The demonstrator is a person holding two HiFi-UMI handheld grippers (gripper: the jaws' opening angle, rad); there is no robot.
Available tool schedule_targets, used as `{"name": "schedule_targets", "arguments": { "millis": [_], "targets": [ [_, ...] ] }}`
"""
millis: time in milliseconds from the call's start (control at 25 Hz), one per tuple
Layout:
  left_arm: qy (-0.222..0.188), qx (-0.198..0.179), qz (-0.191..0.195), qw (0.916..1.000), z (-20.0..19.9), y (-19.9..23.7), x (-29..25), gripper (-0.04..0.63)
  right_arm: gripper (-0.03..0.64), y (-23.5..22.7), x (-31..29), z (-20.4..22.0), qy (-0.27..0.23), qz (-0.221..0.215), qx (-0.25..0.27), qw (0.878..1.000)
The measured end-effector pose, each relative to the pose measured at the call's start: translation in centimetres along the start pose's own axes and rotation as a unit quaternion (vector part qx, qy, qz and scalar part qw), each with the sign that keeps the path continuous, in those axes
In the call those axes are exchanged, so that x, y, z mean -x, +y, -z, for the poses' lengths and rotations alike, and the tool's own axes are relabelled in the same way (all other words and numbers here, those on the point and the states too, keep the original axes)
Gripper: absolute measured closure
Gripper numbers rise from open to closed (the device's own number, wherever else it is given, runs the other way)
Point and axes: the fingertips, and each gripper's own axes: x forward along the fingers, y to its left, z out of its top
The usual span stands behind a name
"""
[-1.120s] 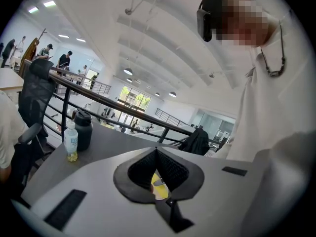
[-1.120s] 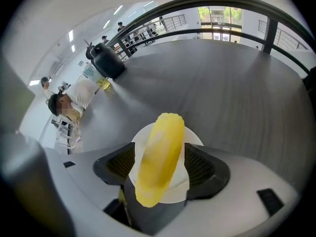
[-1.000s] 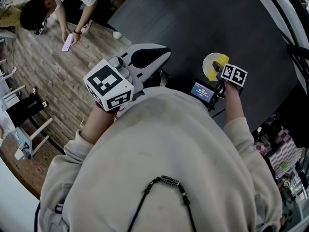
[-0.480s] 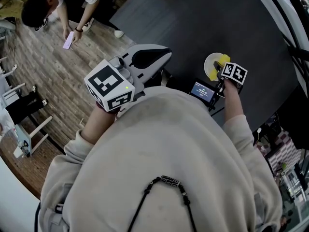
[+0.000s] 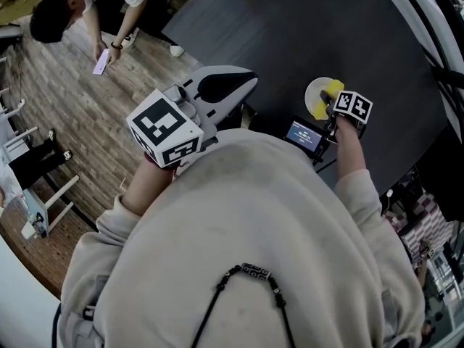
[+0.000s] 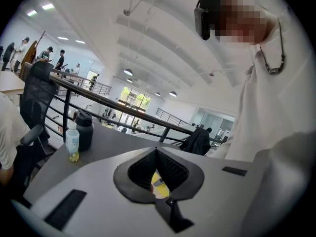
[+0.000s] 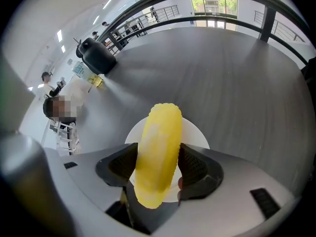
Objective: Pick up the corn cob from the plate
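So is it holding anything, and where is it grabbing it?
Yes. The right hand-held gripper has the corn cob between its jaws, which have just been closing, pads against its sides near the middle. The left hand-held gripper holds nothing.

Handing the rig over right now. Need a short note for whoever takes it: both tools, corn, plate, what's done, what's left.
Grip side: the right tool has just been closing its jaws round the corn cob; the pads look to be on its sides.
Other side: the left tool has its jaws together with nothing in them, and is held off to the left at the table edge.
Things: the cob is over the white plate on the dark table; I can't tell if it has left the plate.
Done: reach and grip.
Left: lift the cob clear.
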Motion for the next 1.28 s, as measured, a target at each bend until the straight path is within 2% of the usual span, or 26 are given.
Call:
{"name": "schedule_targets", "arguments": {
  "millis": [880, 1280],
  "targets": [
    [0.002, -0.011, 0.000, 0.9999, -0.1, -0.3, 0.7, 0.595, 0.356, 0.4, 0.1, -0.1, 0.001, -0.015, 0.001, 1.000],
    [0.001, -0.017, 0.022, 0.9996, -0.8, -0.2, 1.3, 0.595, 0.362, 1.8, 2.7, -1.3, -0.037, -0.025, -0.003, 0.999]
  ]
}}
